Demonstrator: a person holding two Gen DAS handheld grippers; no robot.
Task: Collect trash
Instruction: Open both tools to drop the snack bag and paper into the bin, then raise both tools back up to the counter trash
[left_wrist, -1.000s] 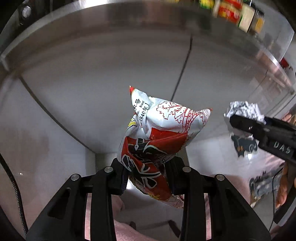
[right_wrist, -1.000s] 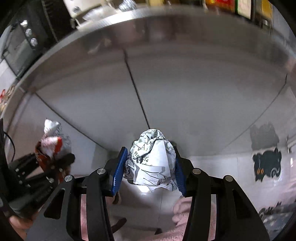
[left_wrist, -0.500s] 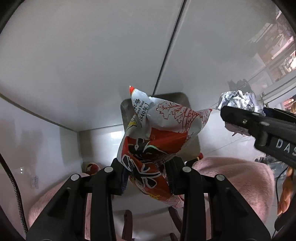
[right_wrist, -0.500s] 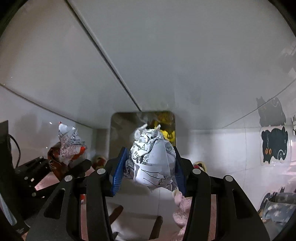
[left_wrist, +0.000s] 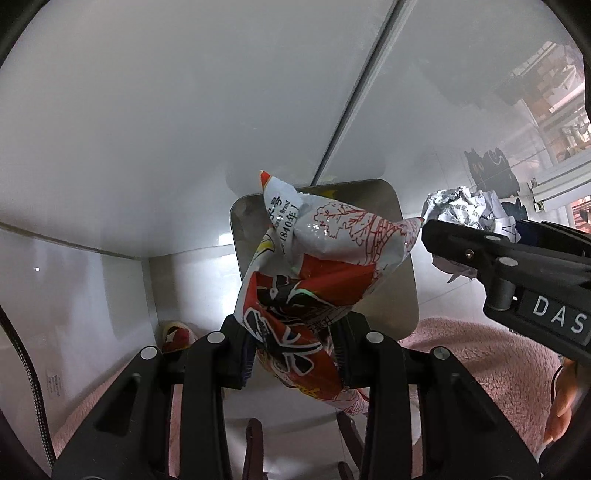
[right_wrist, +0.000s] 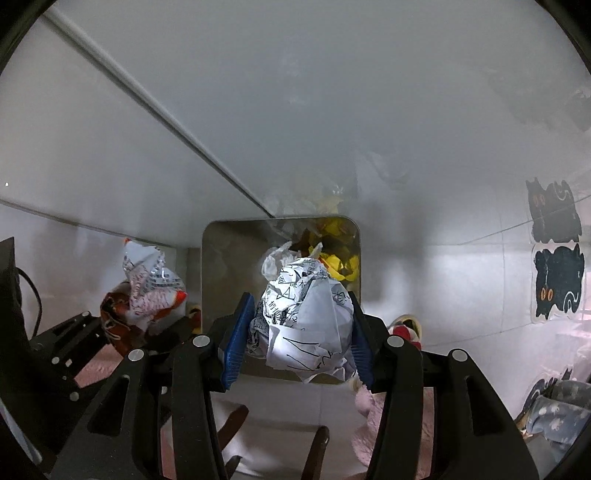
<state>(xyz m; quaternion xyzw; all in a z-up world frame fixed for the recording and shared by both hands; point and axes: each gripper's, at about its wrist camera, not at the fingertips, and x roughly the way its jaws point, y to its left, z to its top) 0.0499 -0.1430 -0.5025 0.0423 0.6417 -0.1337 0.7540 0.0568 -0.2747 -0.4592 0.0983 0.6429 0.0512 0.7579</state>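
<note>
My left gripper is shut on a red and white snack bag, held above a metal bin on the floor. My right gripper is shut on a crumpled paper ball with black writing, held over the same open bin, which holds yellow and white trash. The paper ball and the right gripper also show at the right of the left wrist view. The snack bag shows at the left of the right wrist view.
The bin stands against white cabinet doors. Pink fluffy slippers are below the grippers on the floor. Black cat stickers are on the wall at right. A small red and white item lies left of the bin.
Both grippers have tilted down from the steel counter front towards the floor and moved closer over the bin. The bin came into view. Both still hold their trash.
</note>
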